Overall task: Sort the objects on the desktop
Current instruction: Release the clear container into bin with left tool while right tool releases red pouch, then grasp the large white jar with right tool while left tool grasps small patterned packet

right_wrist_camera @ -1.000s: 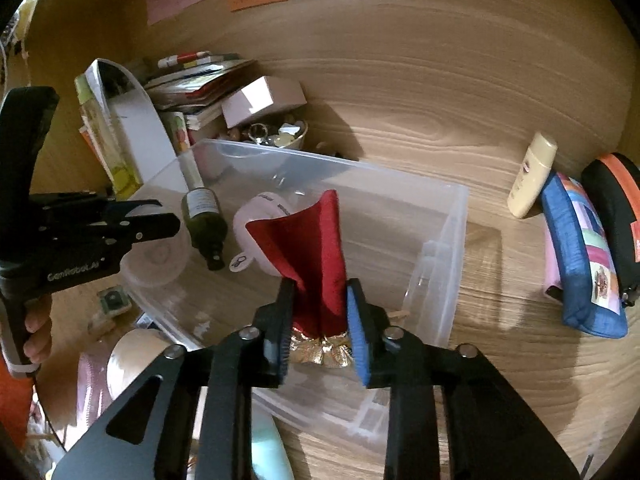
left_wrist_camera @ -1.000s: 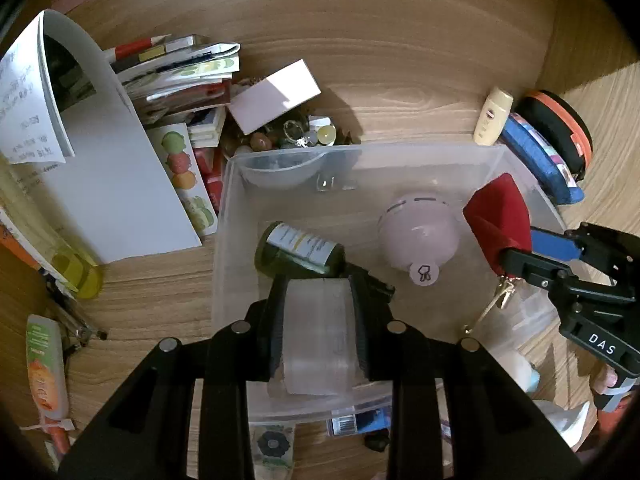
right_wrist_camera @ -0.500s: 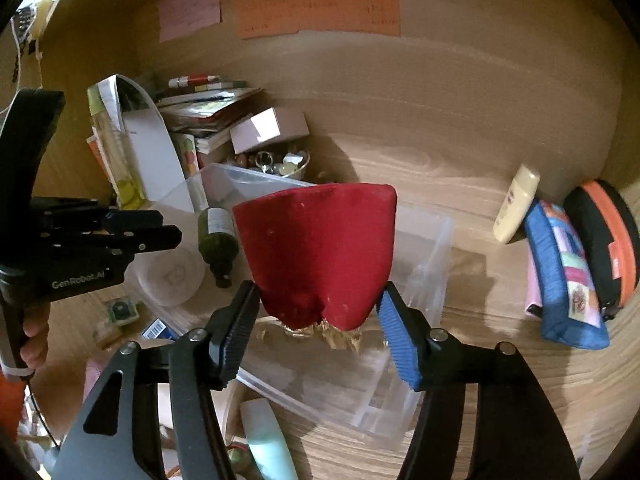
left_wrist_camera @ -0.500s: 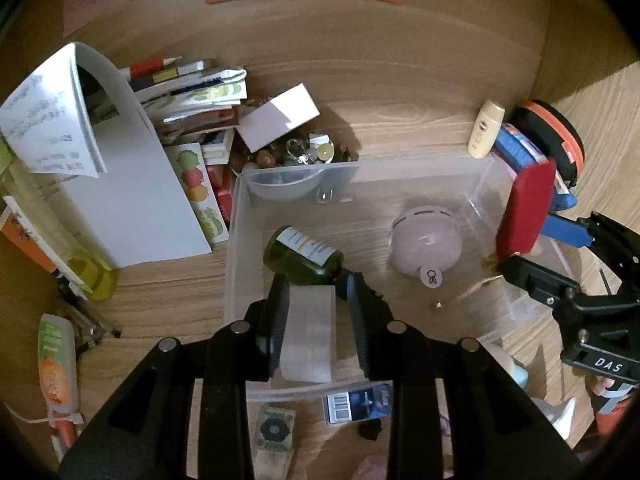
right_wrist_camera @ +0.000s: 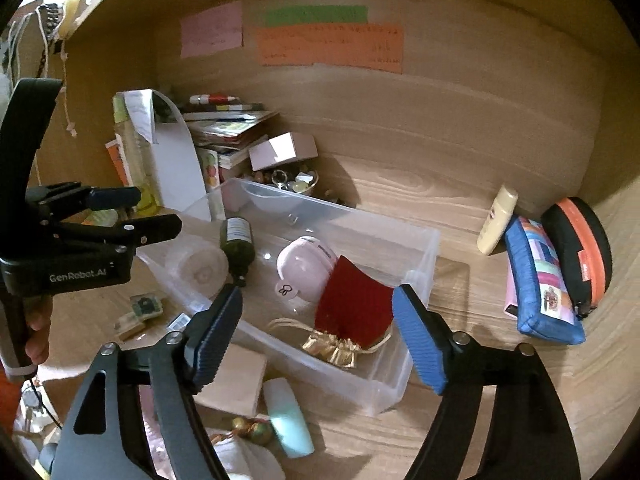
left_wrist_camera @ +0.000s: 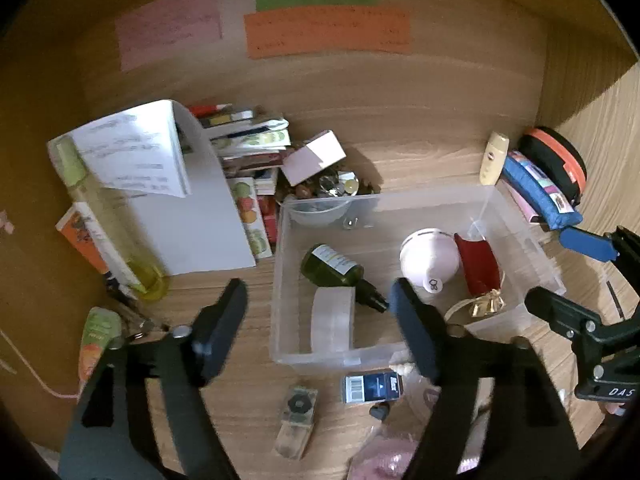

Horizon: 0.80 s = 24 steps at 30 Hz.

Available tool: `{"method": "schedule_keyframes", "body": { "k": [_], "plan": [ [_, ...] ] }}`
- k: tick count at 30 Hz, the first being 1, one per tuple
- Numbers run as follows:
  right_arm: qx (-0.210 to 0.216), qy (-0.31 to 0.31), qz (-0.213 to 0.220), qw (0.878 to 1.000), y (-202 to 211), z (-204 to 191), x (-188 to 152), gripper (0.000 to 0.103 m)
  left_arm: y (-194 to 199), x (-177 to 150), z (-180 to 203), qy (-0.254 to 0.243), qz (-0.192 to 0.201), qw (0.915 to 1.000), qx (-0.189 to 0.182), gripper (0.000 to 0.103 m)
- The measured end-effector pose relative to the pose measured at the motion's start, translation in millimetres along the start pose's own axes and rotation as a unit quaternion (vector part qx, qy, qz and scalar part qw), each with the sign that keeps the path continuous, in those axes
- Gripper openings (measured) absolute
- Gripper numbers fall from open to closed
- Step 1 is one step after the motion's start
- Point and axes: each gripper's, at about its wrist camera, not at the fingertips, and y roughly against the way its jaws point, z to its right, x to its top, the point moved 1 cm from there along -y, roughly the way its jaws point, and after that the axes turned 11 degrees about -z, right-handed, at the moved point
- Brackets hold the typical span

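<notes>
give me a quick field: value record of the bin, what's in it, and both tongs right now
container: clear plastic bin on the wooden desk
contents: tape roll, dark green bottle lying down, pale pink round gadget, red pouch with gold trim
left tongs: jaws opening, nothing between them, above the tape roll
right tongs: jaws opening, not gripping, pouch lies in the bin below
outside the bin, right: cream tube, blue pencil case, black and orange case

Both wrist views look steeply down — sharing the clear bin (left_wrist_camera: 520, 240) (right_wrist_camera: 420, 248).
</notes>
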Motion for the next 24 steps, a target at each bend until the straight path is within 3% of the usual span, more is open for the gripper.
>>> {"method": "schedule_keyframes", "body": {
  "k": [3,12,24],
  "plan": [
    [0.004,-0.004,-0.001,1.0,8,-3,-3,0.08,13,-5,-7,0.013,0.014,0.9998,0.003,0.092],
    [0.042,-0.03,-0.023,0.998,15,-9,-20,0.083,33,-24,-38,0.046,0.021,0.9987,0.001,0.093],
    [0.058,-0.025,-0.074,0.995,-11,-42,-39,0.083,3,-65,-61,0.052,-0.039,0.9979,0.004,0.093]
  ]
}}
